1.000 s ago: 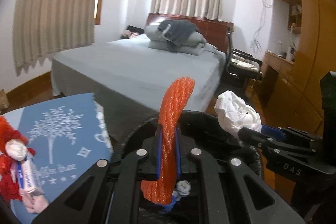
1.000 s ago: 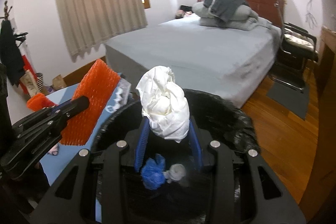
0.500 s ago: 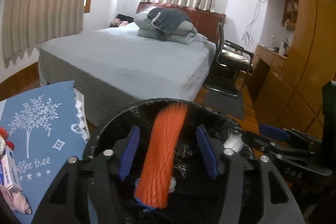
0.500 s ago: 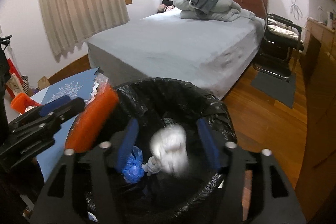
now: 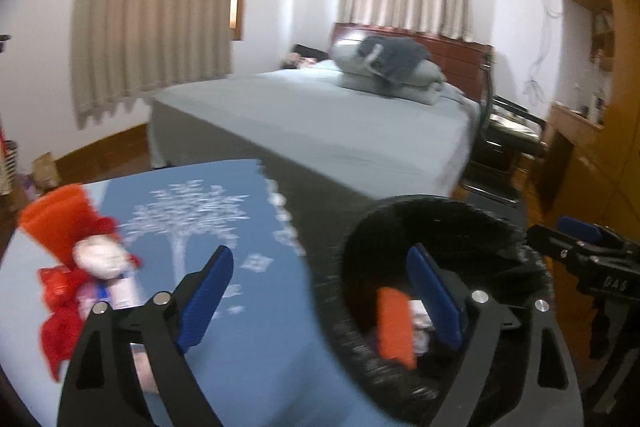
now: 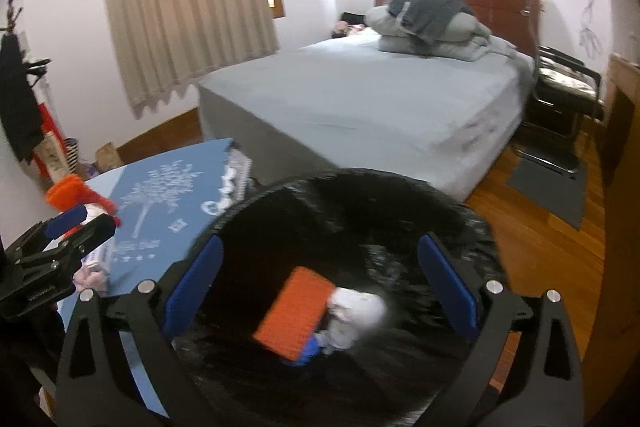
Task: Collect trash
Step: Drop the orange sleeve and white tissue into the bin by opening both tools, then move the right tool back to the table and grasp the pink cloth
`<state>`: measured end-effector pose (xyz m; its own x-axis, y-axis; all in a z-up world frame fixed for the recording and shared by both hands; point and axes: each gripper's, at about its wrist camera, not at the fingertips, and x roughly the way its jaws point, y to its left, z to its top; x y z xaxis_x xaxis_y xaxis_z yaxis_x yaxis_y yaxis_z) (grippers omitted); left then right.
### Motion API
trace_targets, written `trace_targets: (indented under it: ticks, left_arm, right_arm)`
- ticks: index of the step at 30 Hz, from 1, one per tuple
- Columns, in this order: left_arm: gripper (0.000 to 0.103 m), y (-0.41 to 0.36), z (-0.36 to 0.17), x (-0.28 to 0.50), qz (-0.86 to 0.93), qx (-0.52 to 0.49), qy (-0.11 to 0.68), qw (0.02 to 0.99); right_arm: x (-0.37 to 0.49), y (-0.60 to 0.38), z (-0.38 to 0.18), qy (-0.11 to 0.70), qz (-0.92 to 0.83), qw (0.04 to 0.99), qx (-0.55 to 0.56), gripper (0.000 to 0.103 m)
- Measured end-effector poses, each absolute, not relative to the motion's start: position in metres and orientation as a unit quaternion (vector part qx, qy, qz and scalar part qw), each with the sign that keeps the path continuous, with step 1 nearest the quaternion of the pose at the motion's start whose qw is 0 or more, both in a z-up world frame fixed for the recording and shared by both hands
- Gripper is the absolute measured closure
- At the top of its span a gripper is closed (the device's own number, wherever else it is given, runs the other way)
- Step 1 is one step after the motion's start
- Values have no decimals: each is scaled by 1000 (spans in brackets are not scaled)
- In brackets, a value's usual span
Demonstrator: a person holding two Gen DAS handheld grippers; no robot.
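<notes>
Left wrist view: left hand-held gripper point(image 5: 320, 291) jaws opening, nothing btwn pads; it straddles bin point(image 5: 440, 211) rim & blue worktop point(image 5: 248, 307). Orange mesh point(image 5: 394, 327) upright in bin.

Right wrist view: right hand-held gripper point(image 6: 320, 287) opening, empty, over bin w/ tilted mesh, white wad point(image 6: 356, 311).

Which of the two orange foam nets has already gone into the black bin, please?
The flat orange net beside the white tissue wad inside the bin; the other orange net still lies on the blue tablecloth.
</notes>
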<state>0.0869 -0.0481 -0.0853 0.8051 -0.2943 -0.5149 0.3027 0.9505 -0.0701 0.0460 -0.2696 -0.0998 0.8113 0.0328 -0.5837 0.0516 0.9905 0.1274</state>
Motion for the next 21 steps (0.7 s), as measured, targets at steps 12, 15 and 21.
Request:
trace_targets:
  ticks: [12,15,21]
  left_arm:
    - [16,63,-95,61,-33,-5,280,959]
    - [16,82,-101,53,-12,-4,285,959]
    - [16,120,-115,42,34,-15,295,955]
  right_arm:
    - [72,-168,-95,308,110,944,51,7]
    - [75,-144,-99,314,136,939,44,7]
    - [82,-96,-109,324,176,929,23,7]
